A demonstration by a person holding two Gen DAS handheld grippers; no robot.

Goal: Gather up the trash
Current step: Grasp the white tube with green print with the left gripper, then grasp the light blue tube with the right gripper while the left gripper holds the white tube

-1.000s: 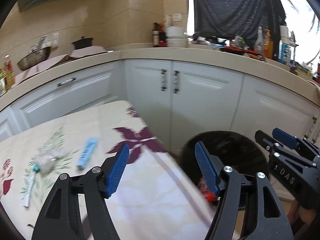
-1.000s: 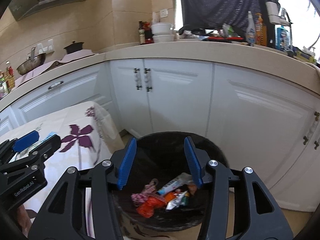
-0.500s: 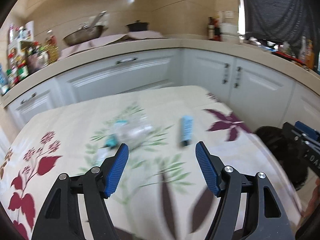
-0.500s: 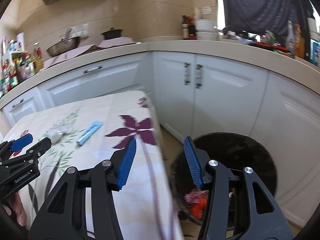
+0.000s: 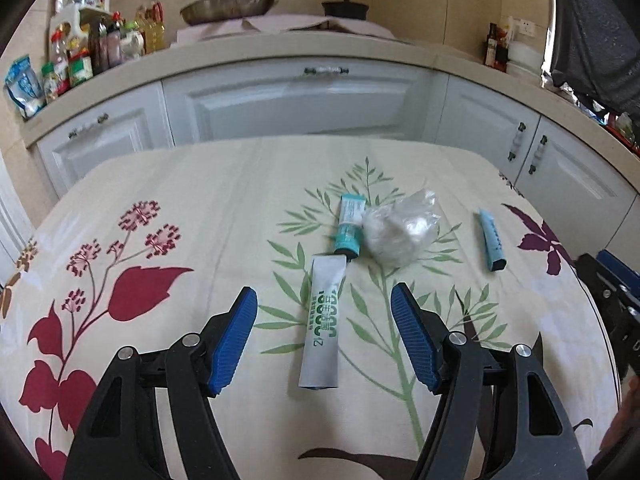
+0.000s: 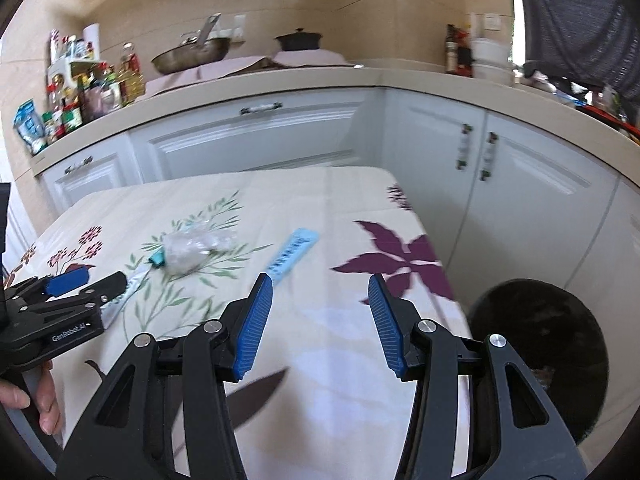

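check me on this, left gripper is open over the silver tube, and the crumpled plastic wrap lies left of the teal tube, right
Not quite. In the left wrist view the crumpled plastic wrap lies to the right of the teal tube, touching it, not left. The rest holds: the left gripper is open with the silver tube lying between its fingers.

The right claw (image 6: 320, 320) hangs spread and empty over the table (image 6: 340, 208), blue tube (image 6: 292, 254) just beyond.

Hidden: I see the black-lined round trash bin (image 6: 540, 344) partly behind my right gripper's arm | Blurred: light-blue flat tube (image 6: 294, 254), print unreadable | Cut off: grey silver tube (image 6: 124, 296) under left gripper (image 6: 80, 284)
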